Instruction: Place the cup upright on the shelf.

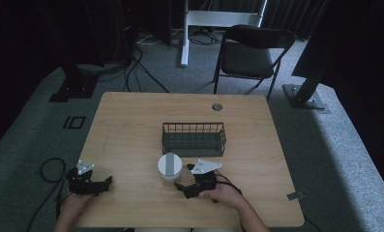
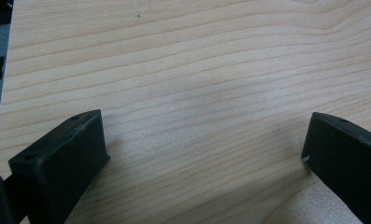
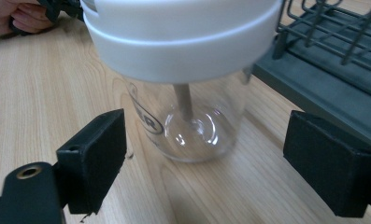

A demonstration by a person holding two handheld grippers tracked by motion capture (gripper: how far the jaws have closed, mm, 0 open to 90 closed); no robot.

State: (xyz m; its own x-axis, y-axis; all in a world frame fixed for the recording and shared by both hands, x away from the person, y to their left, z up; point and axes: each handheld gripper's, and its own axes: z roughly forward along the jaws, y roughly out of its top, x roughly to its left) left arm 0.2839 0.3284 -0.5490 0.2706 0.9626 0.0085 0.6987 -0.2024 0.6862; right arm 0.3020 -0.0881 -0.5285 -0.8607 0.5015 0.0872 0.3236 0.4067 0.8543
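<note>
A clear glass jar (image 1: 170, 169) with a white lid stands upright near the table's front middle. In the right gripper view the jar (image 3: 183, 116) is just ahead of the jaws, its lid (image 3: 181, 35) above them. My right gripper (image 1: 180, 187) is open, low at the jar's front right, and its jaws stay apart from the glass. My left gripper (image 1: 107, 182) rests at the front left edge of the table (image 1: 131, 121), open, with bare wood (image 2: 197, 93) between its jaws.
A dark wire basket (image 1: 193, 138) sits just behind the jar, its corner (image 3: 323, 60) close on the right in the right gripper view. A black folding chair (image 1: 250, 53) stands beyond the table. Cables lie on the floor at left.
</note>
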